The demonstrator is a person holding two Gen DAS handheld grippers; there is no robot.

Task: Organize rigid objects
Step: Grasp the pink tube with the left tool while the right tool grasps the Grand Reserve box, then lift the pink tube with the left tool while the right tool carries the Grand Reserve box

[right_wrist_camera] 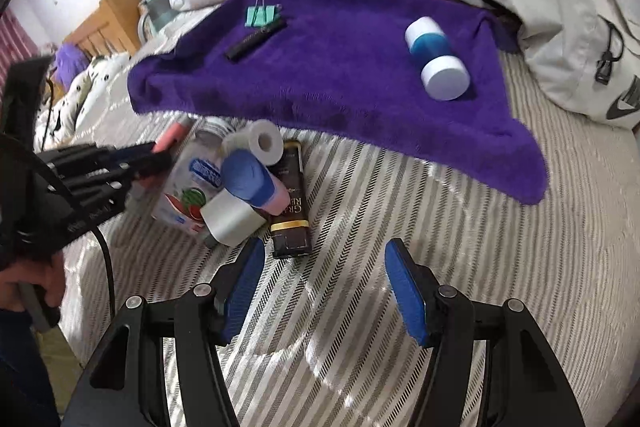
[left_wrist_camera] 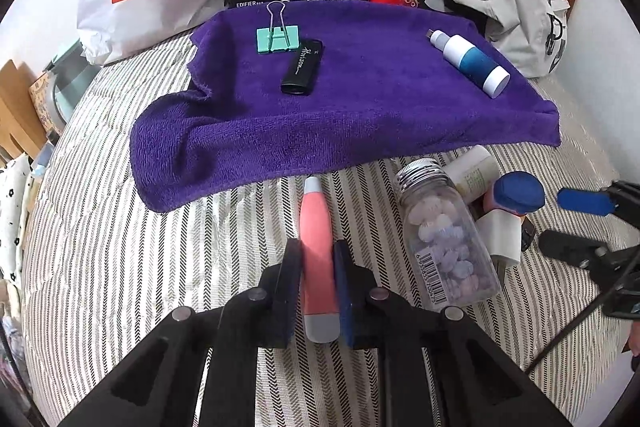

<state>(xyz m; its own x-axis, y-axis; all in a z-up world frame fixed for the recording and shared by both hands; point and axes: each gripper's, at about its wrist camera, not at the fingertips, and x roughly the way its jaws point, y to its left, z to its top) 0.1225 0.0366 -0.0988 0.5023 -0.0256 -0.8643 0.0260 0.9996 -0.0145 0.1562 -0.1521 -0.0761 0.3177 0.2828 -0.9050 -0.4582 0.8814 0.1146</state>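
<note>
Pink tube (left_wrist_camera: 317,247) is clamped between the left gripper (left_wrist_camera: 318,267) pads. The right gripper (right_wrist_camera: 324,291) is held open and empty above the striped bedding (right_wrist_camera: 360,327).

Bright, even daylight; soft shadows under the purple towel (left_wrist_camera: 360,99). Fisheye bends the edges; the right wrist view is motion-blurred.

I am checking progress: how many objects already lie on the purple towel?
3: a green clip at the far left, a black lighter touching it, and a blue-white bottle at the right. Folds may hide more.
</note>
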